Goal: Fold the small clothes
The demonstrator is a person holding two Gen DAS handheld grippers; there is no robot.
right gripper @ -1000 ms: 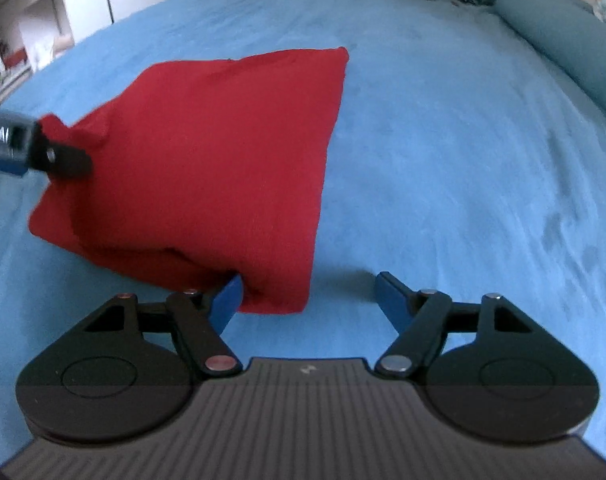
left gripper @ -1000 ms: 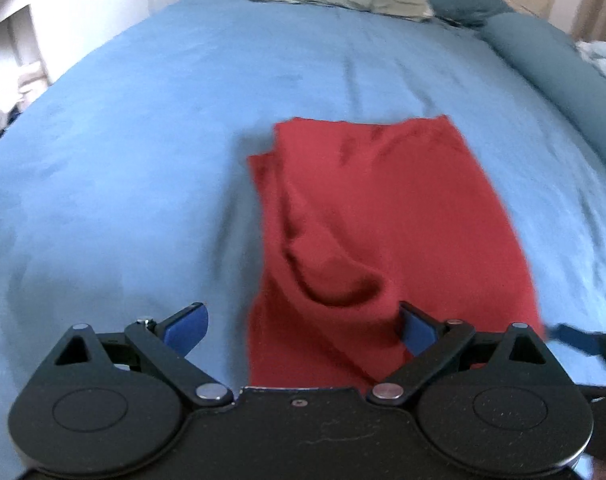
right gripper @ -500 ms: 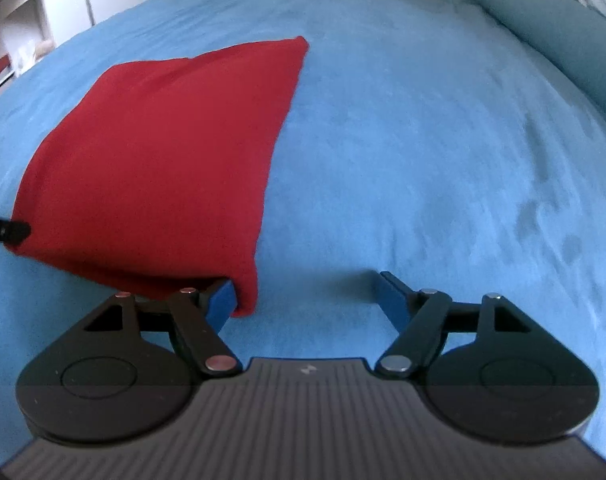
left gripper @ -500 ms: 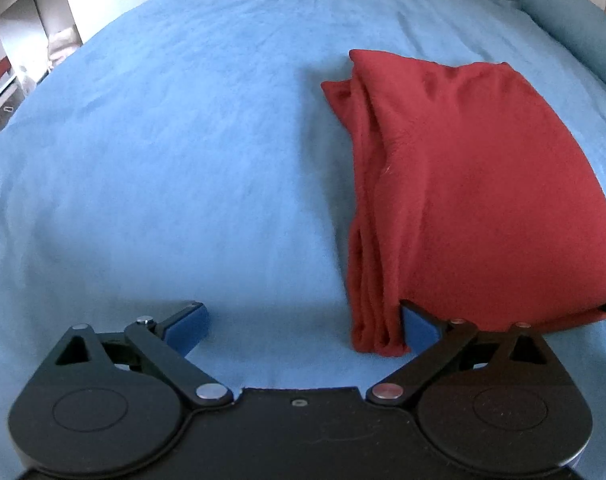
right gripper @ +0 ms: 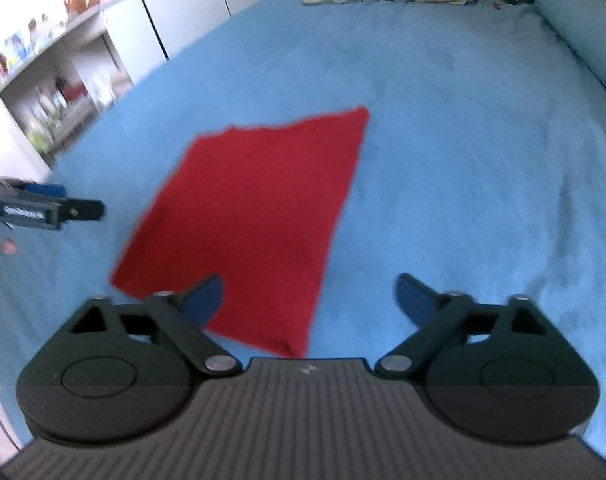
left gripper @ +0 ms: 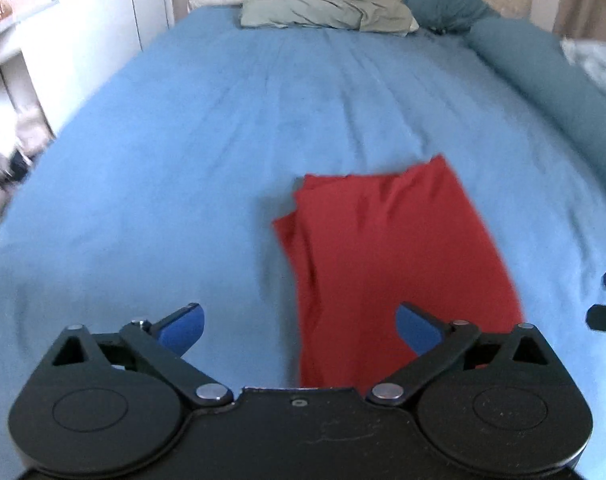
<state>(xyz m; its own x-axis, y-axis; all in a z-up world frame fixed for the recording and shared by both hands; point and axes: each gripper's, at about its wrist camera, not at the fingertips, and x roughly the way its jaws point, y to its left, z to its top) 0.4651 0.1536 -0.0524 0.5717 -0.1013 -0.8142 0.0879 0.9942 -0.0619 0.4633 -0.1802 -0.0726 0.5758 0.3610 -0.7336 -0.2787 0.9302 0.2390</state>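
Blue bed [left gripper: 207, 168] now carries the red cloth [left gripper: 391, 264] by itself, lying flat and folded near the foot end, where a second ago both tools were at its near corners. Your left tool [left gripper: 299, 322] and right tool [right gripper: 309, 294] are lifted clear, jaws spread and empty, the right's just widened. You can likely call this fold done; another fold or next garment.

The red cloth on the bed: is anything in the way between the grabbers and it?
Nothing visible is. The red cloth lies folded on the blue bedcover with only bare cover around it. The left gripper and right gripper are both open, empty and above it. The pillows are far off at the head.
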